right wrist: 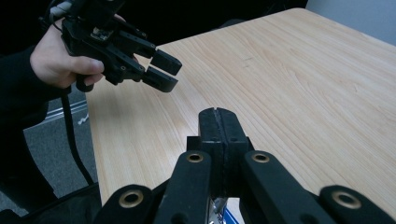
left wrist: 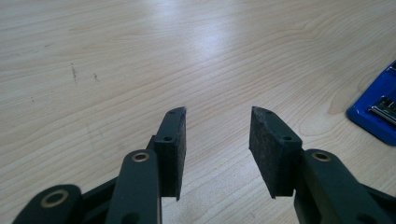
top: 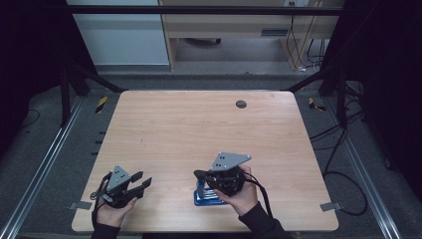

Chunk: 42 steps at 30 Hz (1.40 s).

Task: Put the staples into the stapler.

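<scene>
Your left gripper (top: 144, 183) sits at the near left corner of the wooden table (top: 199, 124), held in your left hand (top: 112, 211) just above the tabletop. In the left gripper view its two black pads (left wrist: 170, 149) stand apart with bare wood showing in the gap, so the claw is spread and nothing lies between the jaws. At the right edge of that same view you can see a corner of the blue object (left wrist: 376, 114), flat on the wood with a metal part on top of it. In the right gripper view your left gripper appears again at the upper left, its jaws parted and pointing out over the table. Farther right in the high view, the blue object (top: 205, 199) lies near the front edge of the table, partly covered by your right hand (top: 244, 196). Your right gripper (top: 197, 174) is above it, pointing left toward the other gripper. In the right gripper view its pads are pressed together along one thin seam (right wrist: 218, 133), with nothing visible between them.
</scene>
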### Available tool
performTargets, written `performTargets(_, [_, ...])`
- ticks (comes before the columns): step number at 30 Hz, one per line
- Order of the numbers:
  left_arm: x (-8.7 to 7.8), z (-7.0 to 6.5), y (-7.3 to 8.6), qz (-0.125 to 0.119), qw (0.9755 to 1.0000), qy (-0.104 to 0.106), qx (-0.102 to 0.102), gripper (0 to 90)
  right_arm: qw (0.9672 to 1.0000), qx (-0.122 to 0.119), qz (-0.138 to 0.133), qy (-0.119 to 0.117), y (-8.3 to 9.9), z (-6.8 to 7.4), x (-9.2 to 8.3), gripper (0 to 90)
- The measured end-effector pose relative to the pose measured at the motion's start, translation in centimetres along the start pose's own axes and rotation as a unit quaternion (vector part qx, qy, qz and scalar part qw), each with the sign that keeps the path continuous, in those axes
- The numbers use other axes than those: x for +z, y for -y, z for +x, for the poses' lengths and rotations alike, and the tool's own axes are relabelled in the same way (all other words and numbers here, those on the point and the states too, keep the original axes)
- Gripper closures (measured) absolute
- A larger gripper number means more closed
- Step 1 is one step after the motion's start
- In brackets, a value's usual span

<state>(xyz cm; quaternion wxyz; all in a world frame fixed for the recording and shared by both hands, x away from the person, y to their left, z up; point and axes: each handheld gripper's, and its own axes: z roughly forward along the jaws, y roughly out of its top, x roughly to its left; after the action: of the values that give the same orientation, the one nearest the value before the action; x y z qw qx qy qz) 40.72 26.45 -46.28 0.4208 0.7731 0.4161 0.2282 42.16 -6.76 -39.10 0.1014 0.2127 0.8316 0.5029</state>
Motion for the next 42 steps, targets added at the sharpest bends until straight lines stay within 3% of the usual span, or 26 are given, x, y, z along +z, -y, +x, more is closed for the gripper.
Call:
performTargets(5, [0.0,0.0,0.0,0.0,1.0,-0.001,-0.001,56.5,1.0,0.005,0.002,0.001,0.3,-0.3,-0.1,90.0])
performTargets(11, [0.0,0.1,0.1,0.001,1.0,0.0,0.0,56.6,1.0,-0.002,0.0,-0.007,0.1,0.1,0.3,90.0])
performTargets(14, [0.0,0.1,0.1,0.0,1.0,0.0,0.001,56.6,0.9998,-0.012,0.013,-0.001,0.0,0.4,0.6,90.0])
performTargets(42, [0.0,0.2,0.1,-0.001,1.0,0.001,0.002,56.9,0.9989,0.03,0.03,0.022,4.0,-1.9,-1.4,90.0])
